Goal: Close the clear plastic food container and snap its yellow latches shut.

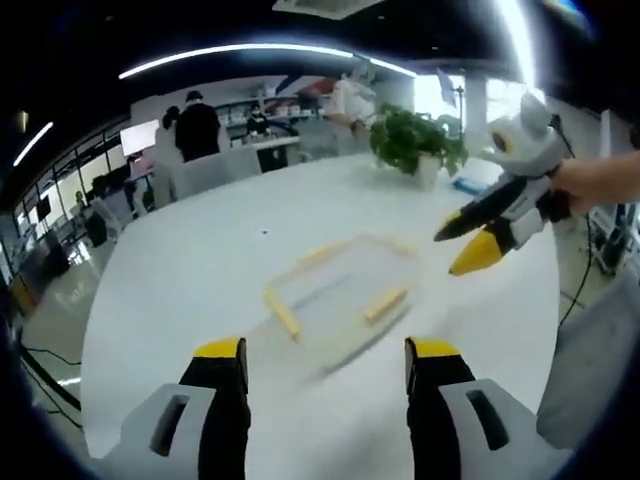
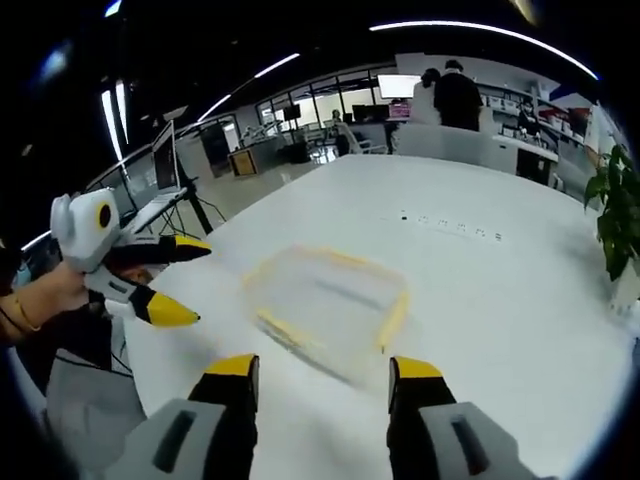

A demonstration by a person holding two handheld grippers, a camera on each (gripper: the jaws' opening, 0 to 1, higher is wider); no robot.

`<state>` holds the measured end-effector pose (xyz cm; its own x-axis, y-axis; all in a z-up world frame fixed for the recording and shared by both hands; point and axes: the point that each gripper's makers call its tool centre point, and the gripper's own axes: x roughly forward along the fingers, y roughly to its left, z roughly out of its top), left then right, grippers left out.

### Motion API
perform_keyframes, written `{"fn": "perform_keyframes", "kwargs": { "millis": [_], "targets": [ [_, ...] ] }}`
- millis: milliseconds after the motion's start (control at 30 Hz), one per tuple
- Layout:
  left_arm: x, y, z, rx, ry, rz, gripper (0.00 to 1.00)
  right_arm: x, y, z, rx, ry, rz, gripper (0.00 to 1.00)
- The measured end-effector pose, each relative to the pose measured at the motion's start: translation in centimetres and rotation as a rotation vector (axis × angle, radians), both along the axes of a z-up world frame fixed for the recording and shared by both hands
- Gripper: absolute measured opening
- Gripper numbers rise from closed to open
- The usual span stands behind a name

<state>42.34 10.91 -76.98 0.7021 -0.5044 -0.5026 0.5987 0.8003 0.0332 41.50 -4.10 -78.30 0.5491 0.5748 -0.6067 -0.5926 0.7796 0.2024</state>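
A: The container (image 1: 340,295) is smeared by motion blur in the left gripper view. Is its lid seated or only resting?

B: I cannot tell. In the right gripper view its edges run soft too, and the yellow latches (image 2: 393,320) are just streaks, so up or down is unclear.

A: The potted plant (image 2: 612,215)?

B: Cut off by the right side of the right gripper view; only some leaves and a bit of pot show.

A: And the people (image 1: 197,125) at the back?

B: Too small and hazy to tell what they are doing. The hand (image 1: 600,180) holding the other gripper is cut at the edge.
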Motion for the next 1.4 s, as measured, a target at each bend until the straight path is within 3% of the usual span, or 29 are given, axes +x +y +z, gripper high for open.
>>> {"fn": "perform_keyframes", "kwargs": {
  "millis": [733, 900, 1067, 1400],
  "targets": [
    [-6.3, 2.1, 1.8, -0.164, -0.024, 0.103, 0.70, -7.3, 0.1, 1.1, 0.045, -0.027, -0.006, 0.56],
    [-7.7, 2.6, 2.0, -0.158, -0.053, 0.103, 0.83, -8.2, -0.2, 1.3, 0.051, -0.058, -0.030, 0.61],
    [-8.6, 3.1, 1.8, -0.165, -0.054, 0.113, 0.84, -9.1, 0.1, 1.5, 0.101, -0.075, -0.054, 0.66],
    [-9.5, 2.9, 0.9, -0.163, -0.022, 0.103, 0.83, -10.2, -0.2, 0.5, 0.100, -0.042, -0.072, 0.67]
  ]
}}
